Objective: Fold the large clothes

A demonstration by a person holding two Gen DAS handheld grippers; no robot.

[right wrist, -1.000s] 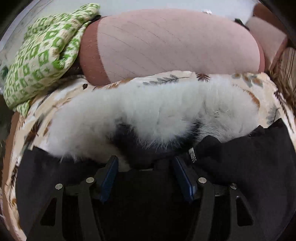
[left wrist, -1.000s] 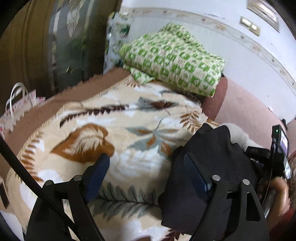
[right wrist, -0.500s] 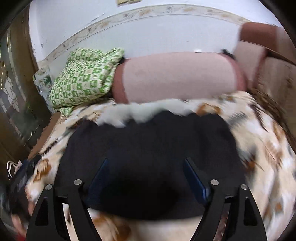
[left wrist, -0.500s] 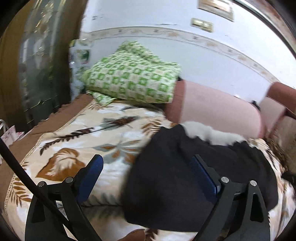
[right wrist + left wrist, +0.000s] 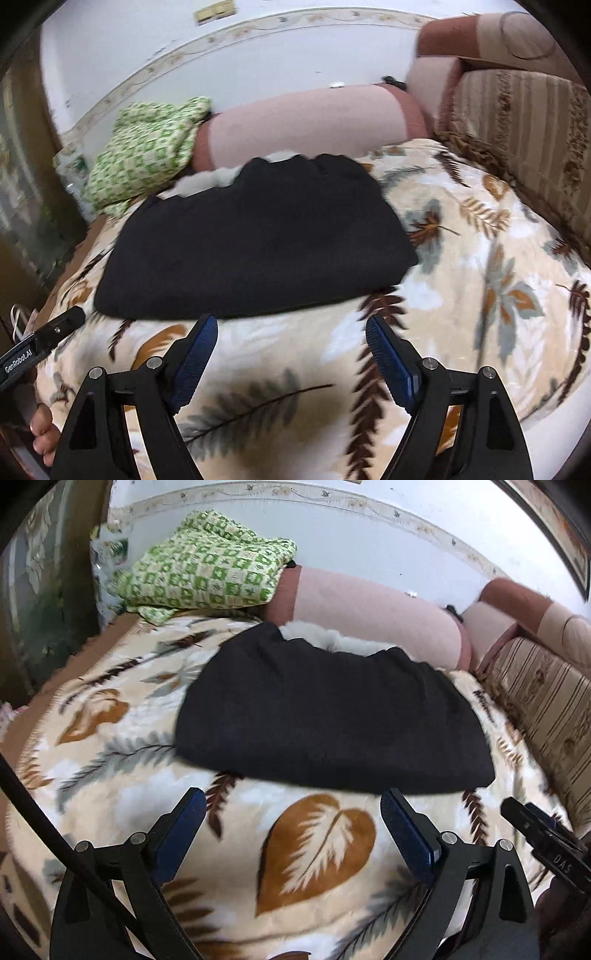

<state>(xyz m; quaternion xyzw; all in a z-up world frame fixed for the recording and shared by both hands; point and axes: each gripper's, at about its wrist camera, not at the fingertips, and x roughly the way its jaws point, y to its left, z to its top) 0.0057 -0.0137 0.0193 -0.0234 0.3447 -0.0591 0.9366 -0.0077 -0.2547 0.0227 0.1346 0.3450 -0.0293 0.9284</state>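
Left wrist view: my left tool [image 5: 293,818] is spread wide w/ nothing in it, hovering over the bed blanket [image 5: 317,834], near edge of the black coat [image 5: 325,716] just ahead, not touching. Coat lies folded in a flat bundle mid-bed; white fur trim [image 5: 328,638] pokes out at its far edge, rest tucked under. A green checked blanket [image 5: 210,576] is piled at far left, a pink bolster [image 5: 376,609] runs along the white wall, striped cushion [image 5: 543,709] at right. My right tool is cut off at the right edge here.

Right wrist view: bit blurry. Right tool [image 5: 291,339] also wide, empty, just short of the coat [image 5: 255,240]. Fur [image 5: 207,181] barely shows behind it. Leaf-print blanket [image 5: 480,280] covers the bed. Left tool's body [image 5: 40,347] and my fingers [image 5: 42,439] are partly cut off at lower left.
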